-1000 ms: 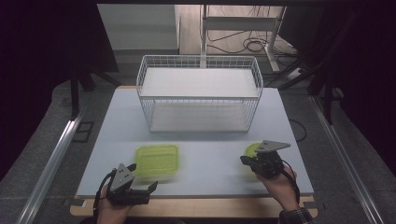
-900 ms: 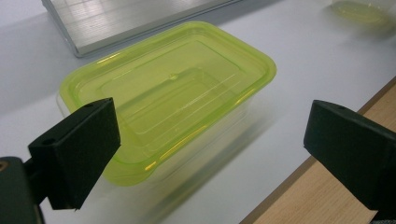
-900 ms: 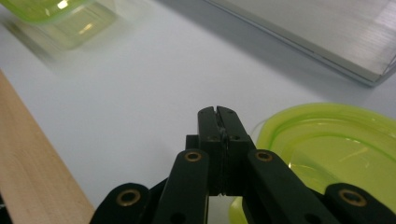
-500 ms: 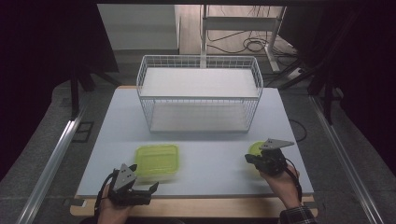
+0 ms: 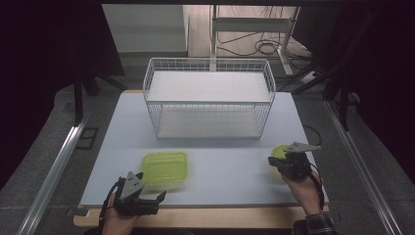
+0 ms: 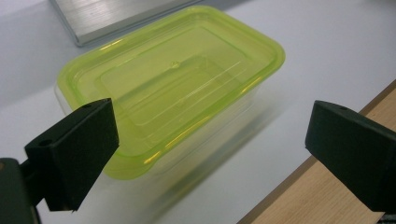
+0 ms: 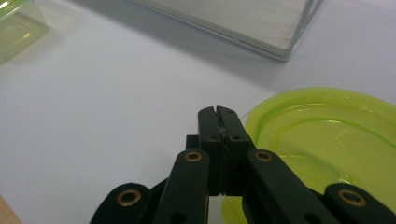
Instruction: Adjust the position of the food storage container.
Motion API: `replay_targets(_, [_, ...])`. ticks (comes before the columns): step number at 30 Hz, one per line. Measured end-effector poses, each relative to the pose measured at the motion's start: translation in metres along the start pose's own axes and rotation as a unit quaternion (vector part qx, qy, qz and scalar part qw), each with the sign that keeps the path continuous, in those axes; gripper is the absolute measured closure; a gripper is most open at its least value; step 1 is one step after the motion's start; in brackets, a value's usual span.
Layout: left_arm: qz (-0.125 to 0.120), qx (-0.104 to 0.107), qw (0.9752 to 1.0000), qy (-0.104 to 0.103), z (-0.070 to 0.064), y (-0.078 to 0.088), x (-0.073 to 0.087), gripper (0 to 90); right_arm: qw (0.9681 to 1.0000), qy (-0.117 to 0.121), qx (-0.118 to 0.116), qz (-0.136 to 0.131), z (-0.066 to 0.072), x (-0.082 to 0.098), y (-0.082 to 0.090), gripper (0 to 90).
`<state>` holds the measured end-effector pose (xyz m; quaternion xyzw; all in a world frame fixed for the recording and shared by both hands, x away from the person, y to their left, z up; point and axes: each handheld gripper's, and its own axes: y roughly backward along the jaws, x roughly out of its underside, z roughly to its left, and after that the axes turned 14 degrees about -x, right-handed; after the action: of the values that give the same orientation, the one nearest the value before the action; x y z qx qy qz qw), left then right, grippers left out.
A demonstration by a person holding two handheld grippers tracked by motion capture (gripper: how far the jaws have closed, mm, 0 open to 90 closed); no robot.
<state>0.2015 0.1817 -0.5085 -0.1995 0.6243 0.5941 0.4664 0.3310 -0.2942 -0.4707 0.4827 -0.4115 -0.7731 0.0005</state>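
1. Looking down from the high view, the rectangular green-lidded box (image 5: 165, 168) is sitting at about 7 o'clock on the white table (image 5: 220, 171), and a round green lid (image 5: 279, 152) is lying over at 4 o'clock. The wire basket (image 5: 209, 98) is standing at 12 o'clock, well apart from both.

2. The left gripper (image 5: 142, 198) is hovering just at the near edge of the box, at its 6 o'clock, jaws spread wide and gripping nothing. In the left gripper view the box (image 6: 173, 102) is sitting ahead of the two open pads, not touching either.

3. The right gripper (image 7: 219, 114) is closed tight, jaws pressed together with nothing between them, tip sitting right beside the rim of the round lid (image 7: 327, 140) at the lid's 9 o'clock. Can't tell if it's actually touching.

4. Handling guess: the box is looking like thin clear plastic, apparently empty, so it's probably very light, a bit flexy and slick. Squeezing the walls hard is likely going to bow them or pop the lid.

5. I'm thinking the best hold is across the short sides just under the lid's lip, where it's stiffest.

6. The round lid is lying flat and thin, so pinching its raised rim is looking like the only real option.
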Motion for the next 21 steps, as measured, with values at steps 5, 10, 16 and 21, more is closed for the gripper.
replay_targets(5, [-0.012, -0.005, 0.9999, 0.003, 0.004, 0.006, -0.004, 8.8, 1.0, 0.006, 0.002, 0.001, 0.005, 0.0, 0.0, 89.0])
replay_targets(10, [-0.038, -0.02, 0.999, 0.011, 0.024, 0.016, -0.006, 37.5, 0.9999, 0.016, -0.003, -0.003, 0.012, 0.0, -0.001, 89.0])
replay_targets(16, [-0.035, -0.037, 0.997, 0.058, 0.058, 0.008, -0.003, 74.8, 0.9996, 0.023, -0.016, -0.006, 0.019, 0.001, -0.004, 89.0])
replay_targets(21, [0.003, -0.06, 0.9965, 0.058, 0.07, -0.01, 0.001, 89.4, 0.9991, 0.031, -0.027, -0.002, 0.024, 0.0, -0.009, 88.9])
